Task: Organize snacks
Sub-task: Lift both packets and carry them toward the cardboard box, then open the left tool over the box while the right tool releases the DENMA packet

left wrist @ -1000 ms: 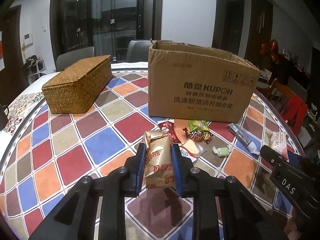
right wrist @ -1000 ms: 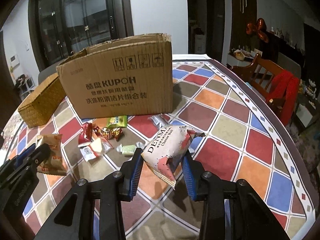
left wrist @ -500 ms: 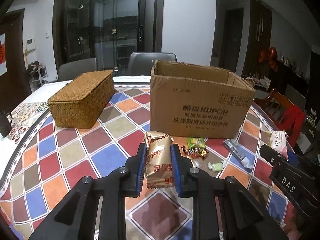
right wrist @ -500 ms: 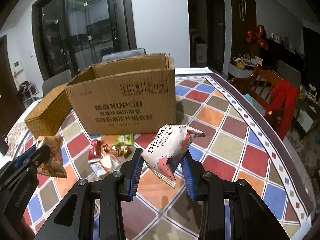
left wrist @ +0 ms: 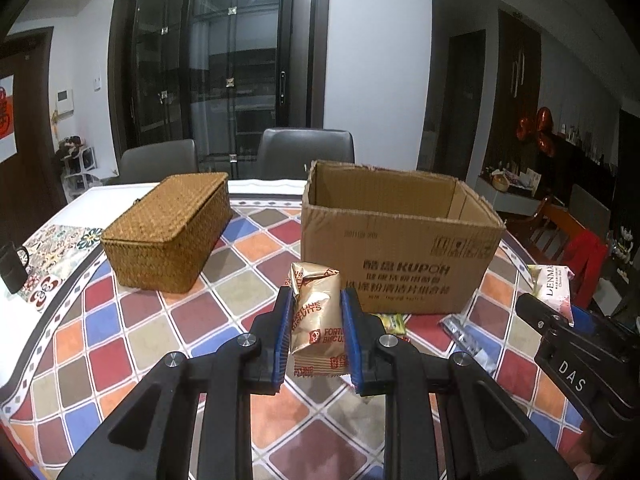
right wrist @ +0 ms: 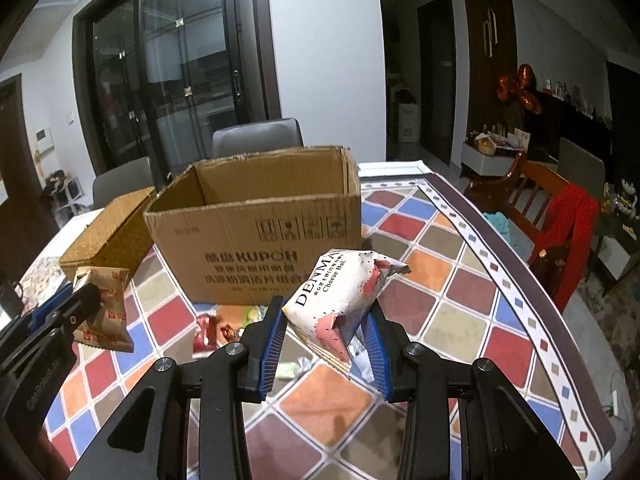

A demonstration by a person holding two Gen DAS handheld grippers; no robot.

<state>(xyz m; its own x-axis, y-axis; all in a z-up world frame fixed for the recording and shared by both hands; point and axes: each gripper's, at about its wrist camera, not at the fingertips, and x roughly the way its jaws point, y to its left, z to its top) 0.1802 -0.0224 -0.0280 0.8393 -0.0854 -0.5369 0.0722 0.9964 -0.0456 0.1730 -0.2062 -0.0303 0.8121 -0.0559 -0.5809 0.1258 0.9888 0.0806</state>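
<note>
We hold the gold pack point(left wrist: 316, 320) tight in the left tool point(left wrist: 316, 334) and the white bag point(right wrist: 340, 300) in the right tool point(right wrist: 324, 340). Next, we should carry both over the open box point(right wrist: 256, 216) and let go gently.

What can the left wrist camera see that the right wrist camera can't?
Only the left wrist view shows the black mug at the table's edge and the silver wrapper. Only the right wrist view shows the red wrapped snack on the table. Both show the open cardboard box, the wicker basket, the gold Fortune Biscuits packet clamped in the left gripper, and the white Cheese Ball bag clamped in the right gripper.
</note>
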